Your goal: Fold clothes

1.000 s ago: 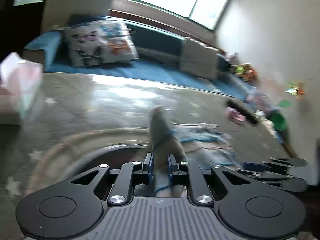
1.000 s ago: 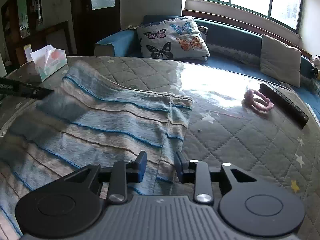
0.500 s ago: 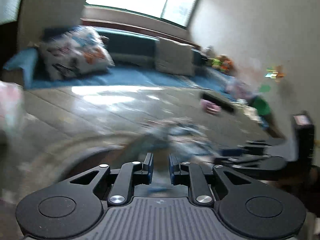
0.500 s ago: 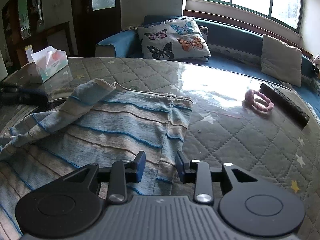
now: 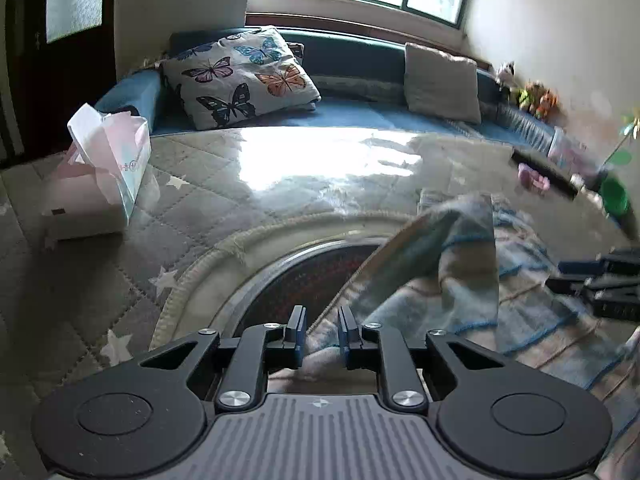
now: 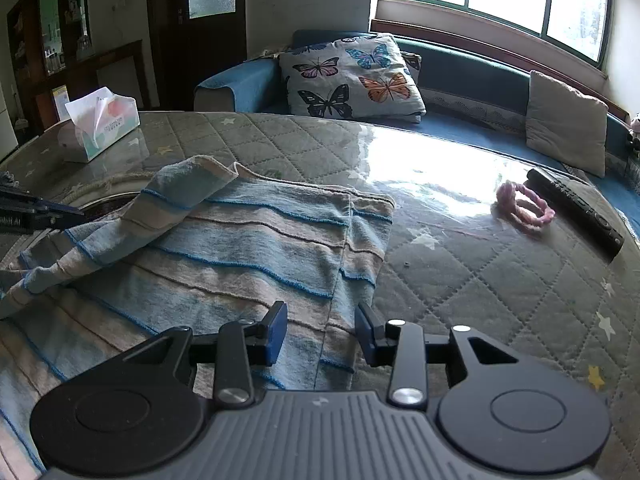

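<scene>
A blue and beige striped cloth (image 6: pixel 248 248) lies spread on the quilted table (image 6: pixel 460 280). Its left corner flap (image 6: pixel 188 188) is folded over and droops across the top layer. My left gripper (image 5: pixel 322 332) sits low at the cloth's left edge. Its jaws are opening, with a loose bunch of the cloth (image 5: pixel 460 264) between them and a gap showing at the pads. My right gripper (image 6: pixel 322 332) hovers over the near right hem. Its jaws are opening too, and the cloth lies flat under them. In the right wrist view the left gripper (image 6: pixel 40 212) pokes in from the left.
A tissue box (image 6: pixel 100 128) stands at the table's far left. A pink hair tie (image 6: pixel 524 208) and a black remote (image 6: pixel 576 212) lie at the right. A round inset plate (image 5: pixel 312 276) with a rope rim sits under the cloth's left side. A sofa with a butterfly pillow (image 6: pixel 352 76) stands behind.
The lifted left flap has dropped from high in the air onto the cloth. The left gripper has swung and sunk, and its jaws have widened. The right jaws have widened slightly.
</scene>
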Action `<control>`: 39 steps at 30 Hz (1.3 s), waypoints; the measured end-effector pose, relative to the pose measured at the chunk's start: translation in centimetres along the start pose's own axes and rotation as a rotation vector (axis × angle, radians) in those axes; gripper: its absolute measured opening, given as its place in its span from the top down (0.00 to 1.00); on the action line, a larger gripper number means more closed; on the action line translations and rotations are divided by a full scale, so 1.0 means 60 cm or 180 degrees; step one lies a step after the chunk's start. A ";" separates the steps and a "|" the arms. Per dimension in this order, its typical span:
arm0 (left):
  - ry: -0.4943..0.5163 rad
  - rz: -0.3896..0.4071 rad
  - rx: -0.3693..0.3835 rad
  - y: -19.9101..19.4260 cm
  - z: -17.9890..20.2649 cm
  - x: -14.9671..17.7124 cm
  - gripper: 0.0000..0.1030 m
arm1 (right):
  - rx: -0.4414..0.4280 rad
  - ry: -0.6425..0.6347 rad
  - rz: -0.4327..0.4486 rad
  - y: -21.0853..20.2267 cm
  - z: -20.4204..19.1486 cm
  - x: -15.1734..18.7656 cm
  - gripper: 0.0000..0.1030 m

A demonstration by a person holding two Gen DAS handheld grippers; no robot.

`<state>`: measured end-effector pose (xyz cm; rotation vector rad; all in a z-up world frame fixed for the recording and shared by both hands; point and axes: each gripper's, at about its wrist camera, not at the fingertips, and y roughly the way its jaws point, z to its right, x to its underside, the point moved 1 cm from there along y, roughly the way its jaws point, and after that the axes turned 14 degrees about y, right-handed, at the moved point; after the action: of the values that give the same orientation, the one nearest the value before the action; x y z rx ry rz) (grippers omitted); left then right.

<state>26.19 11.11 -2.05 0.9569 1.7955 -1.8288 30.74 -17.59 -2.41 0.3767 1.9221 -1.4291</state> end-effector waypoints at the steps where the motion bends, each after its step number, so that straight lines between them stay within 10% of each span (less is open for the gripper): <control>1: 0.0035 -0.0004 -0.0015 0.000 0.004 0.003 0.77 | 0.0000 -0.0002 -0.0001 0.000 0.000 0.000 0.63; 14: 0.0012 -0.0113 -0.0039 -0.006 0.011 0.016 0.73 | 0.0004 -0.0007 -0.0001 -0.001 -0.001 0.001 0.63; 21: 0.0073 -0.0117 0.0062 -0.009 0.008 0.012 0.93 | 0.0009 -0.0018 0.0020 -0.003 -0.001 -0.001 0.63; 32: 0.0720 0.0159 -0.0834 -0.037 -0.057 -0.066 0.95 | 0.0066 0.0019 0.0093 0.001 0.005 -0.031 0.63; 39: 0.0523 -0.0074 -0.1199 -0.001 -0.127 -0.068 0.94 | 0.0114 0.0127 0.0095 0.025 0.019 -0.047 0.63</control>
<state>30.38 17.89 1.37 0.9600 2.1567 -1.3828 34.03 -17.63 -1.74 0.4520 1.9166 -1.4484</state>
